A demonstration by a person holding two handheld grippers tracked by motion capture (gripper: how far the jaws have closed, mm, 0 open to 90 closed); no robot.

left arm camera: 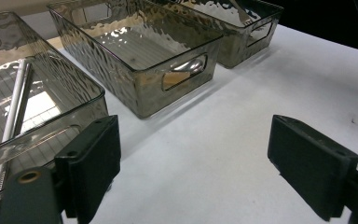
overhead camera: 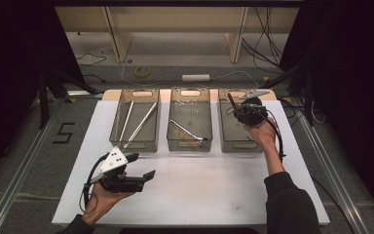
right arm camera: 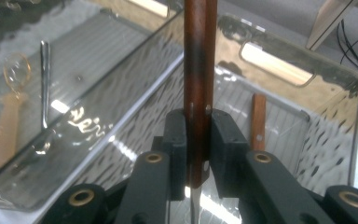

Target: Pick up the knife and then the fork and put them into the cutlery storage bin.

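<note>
The left gripper (overhead camera: pixel 143 165) idles wide open and empty over the white table (overhead camera: pixel 199 185). Farther off, the right gripper (right arm camera: pixel 198 140) clamps a wooden-handled knife (right arm camera: pixel 199 70) above the right bin (overhead camera: pixel 233 144); gripped near the handle's end, it may pivot, slip, and strike the bin's wall or the other wooden handle (right arm camera: pixel 258 122) inside.

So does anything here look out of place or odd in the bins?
Nothing stands out. The three bins sit in a straight row, long utensils lying inside. The right gripper holds a wooden-handled utensil upright over the right bin, not dropped or askew.
</note>
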